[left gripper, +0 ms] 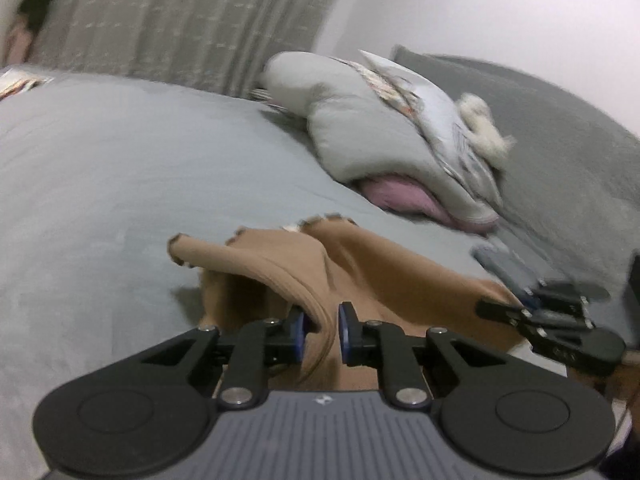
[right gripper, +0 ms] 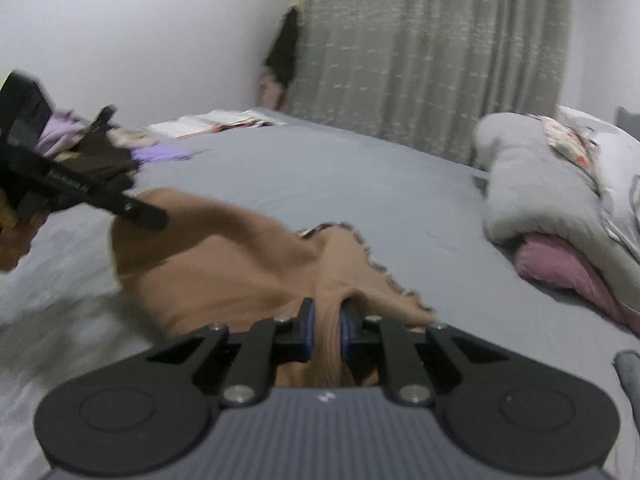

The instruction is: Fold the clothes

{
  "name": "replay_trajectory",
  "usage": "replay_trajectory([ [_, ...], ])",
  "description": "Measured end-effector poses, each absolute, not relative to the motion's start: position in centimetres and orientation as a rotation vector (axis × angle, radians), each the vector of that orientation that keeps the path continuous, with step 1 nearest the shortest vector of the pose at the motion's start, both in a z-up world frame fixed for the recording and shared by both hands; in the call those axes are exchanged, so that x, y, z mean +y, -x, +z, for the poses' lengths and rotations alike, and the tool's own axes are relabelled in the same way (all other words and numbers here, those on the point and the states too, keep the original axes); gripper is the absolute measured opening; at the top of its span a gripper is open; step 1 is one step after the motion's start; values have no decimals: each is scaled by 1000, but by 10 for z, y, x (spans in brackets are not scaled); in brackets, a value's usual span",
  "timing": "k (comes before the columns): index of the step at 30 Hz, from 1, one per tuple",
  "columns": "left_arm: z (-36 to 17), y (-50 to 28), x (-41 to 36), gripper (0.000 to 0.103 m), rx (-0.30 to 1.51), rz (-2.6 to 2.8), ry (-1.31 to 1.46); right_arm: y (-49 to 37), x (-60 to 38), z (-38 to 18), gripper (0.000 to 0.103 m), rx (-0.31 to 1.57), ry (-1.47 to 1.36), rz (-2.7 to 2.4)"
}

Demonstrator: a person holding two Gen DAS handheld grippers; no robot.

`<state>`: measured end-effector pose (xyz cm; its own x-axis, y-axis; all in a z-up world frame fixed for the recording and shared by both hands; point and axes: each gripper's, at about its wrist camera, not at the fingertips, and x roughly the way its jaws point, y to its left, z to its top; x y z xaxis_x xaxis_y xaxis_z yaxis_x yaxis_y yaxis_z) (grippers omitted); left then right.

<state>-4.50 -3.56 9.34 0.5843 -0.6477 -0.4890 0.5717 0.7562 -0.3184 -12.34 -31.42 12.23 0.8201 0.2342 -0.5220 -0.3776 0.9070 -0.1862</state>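
Your left gripper [left gripper: 322, 330] is clamped on a bunched fold of the tan garment [left gripper: 360, 264]; the cloth runs between the blue pads and rises ahead of them in a ridge. Your right gripper [right gripper: 327, 330] is likewise closed on a gathered pleat of the same garment [right gripper: 224, 264], pinched tight between its pads. No earlier view is on hand, so only the hold itself is noted.

Reading of the hold: two pinch points on one edge, well apart, so the cloth hangs as a sheet between them and part of it is clear of the bed [left gripper: 120, 152]. That looks like the setup for laying or turning a fold, not a finished fold; the scalloped hem ahead of both grippers is slack and uneven.

In the right view, your left gripper [right gripper: 120, 204] sits to the left and ahead, its tip at the far corner of the cloth.

Containers: none visible in either view. Nothing here to receive folded items.

Further ahead of the left gripper and to its right: a grey bundle of bedding [left gripper: 360, 128] with a pink layer under it. Far left of the right gripper: a loose clothes pile [right gripper: 132, 148], contents blurred. Beyond, a grey curtain [right gripper: 420, 52].
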Motion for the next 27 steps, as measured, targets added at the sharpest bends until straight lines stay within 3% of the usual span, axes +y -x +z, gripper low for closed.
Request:
replay_trajectory([
  [8,88,106,-11,14,655,-862,-67,183,-301,90,11,619,475,598],
  [12,99,118,23,14,614,-871,2,196,-315,81,15,713,461,678],
  [18,112,100,59,17,582,-756,159,201,-346,103,53,734,324,710],
  [20,103,84,48,23,642,-709,159,191,-359,120,82,649,210,636],
  [23,93,63,36,42,713,-632,218,172,-369,130,89,588,37,548],
  [27,79,36,30,47,794,-536,342,139,-361,119,91,630,-40,381],
])
